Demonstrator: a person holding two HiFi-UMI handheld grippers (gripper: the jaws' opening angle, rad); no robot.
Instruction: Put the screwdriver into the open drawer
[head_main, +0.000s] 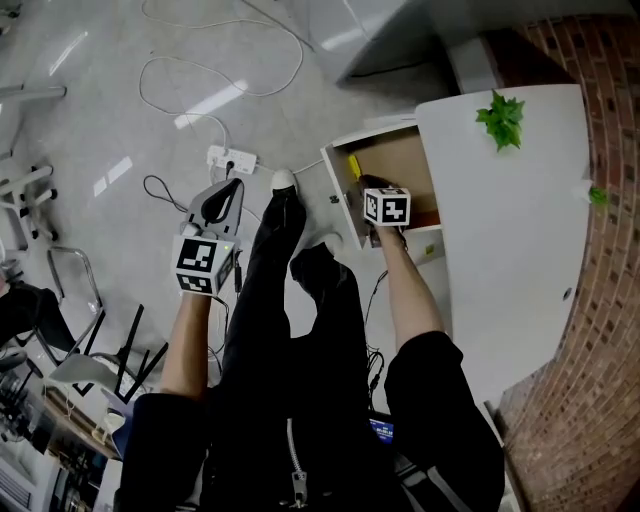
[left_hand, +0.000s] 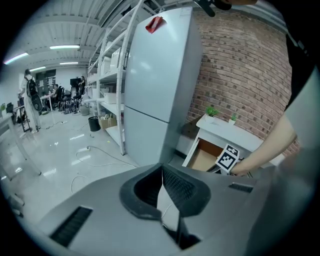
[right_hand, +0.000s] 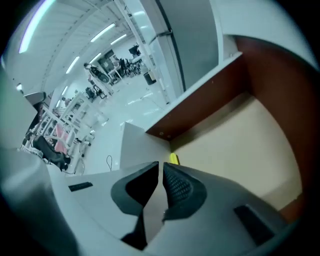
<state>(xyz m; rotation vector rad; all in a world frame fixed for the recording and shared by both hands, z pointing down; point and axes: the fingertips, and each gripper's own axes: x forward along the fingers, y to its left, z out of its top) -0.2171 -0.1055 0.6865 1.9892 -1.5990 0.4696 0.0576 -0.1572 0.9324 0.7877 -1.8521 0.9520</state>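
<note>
Right gripper view: jaws of right gripper (right_hand: 160, 163) barely apart, empty; left gripper (left_hand: 162, 166) closed.

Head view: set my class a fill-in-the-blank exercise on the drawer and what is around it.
The right gripper hangs over a drawer that stands ____. The screwdriver in it has a ____ handle. A small green ____ stands on the white cabinet. Missing words: open, yellow, plant.

Open drawer (head_main: 395, 165): yellow screwdriver (head_main: 353, 166) inside. White cabinet top (head_main: 520, 220): small plant (head_main: 501, 119).
</note>
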